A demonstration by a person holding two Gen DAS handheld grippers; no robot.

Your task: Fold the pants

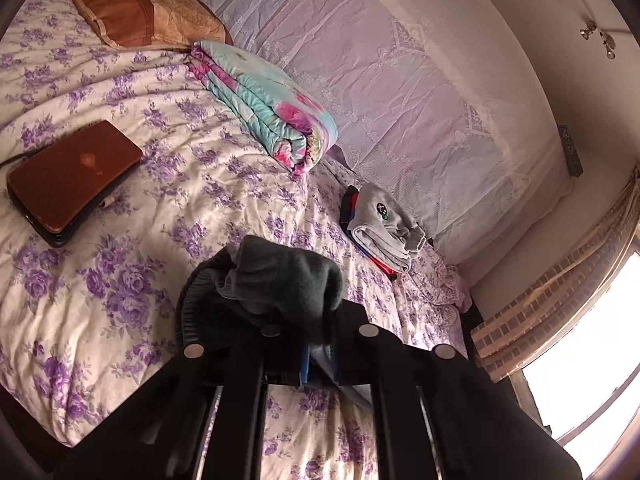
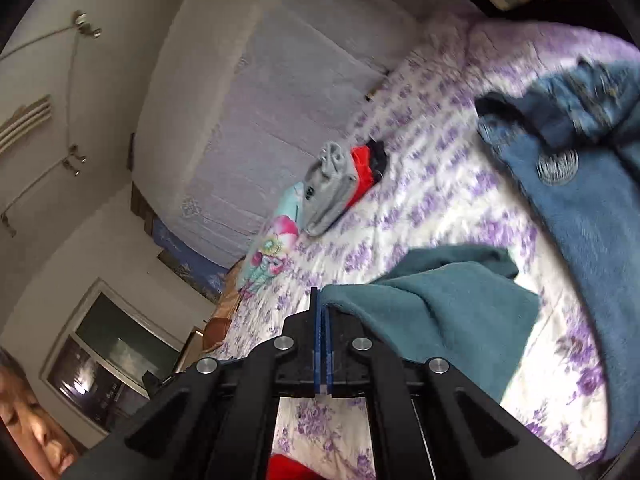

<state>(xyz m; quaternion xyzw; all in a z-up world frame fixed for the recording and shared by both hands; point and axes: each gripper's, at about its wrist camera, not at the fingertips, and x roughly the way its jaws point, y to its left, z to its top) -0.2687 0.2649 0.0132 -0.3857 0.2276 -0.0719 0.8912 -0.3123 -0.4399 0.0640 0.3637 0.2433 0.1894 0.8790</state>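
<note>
Floral bedspread (image 1: pixel 120 208) | pants (image 2: pixel 580 216) stretch away lengthwise | left gripper (image 1: pixel 316 344) and right gripper (image 2: pixel 322 320) jaws clamp them

I count one pair of dark teal fleece pants (image 2: pixel 440 304) and two black two-finger grippers, the left gripper (image 1: pixel 316 344) and the right gripper (image 2: pixel 322 320). On the one purple-flowered white bedspread (image 1: pixel 180 184) I see one folded turquoise-and-pink floral quilt (image 1: pixel 272 112), one brown-and-tan pillow (image 1: pixel 140 16), one flat reddish-brown case (image 1: pixel 72 176) and one stack of folded clothes with a grey garment on top (image 1: pixel 384 220).
</note>
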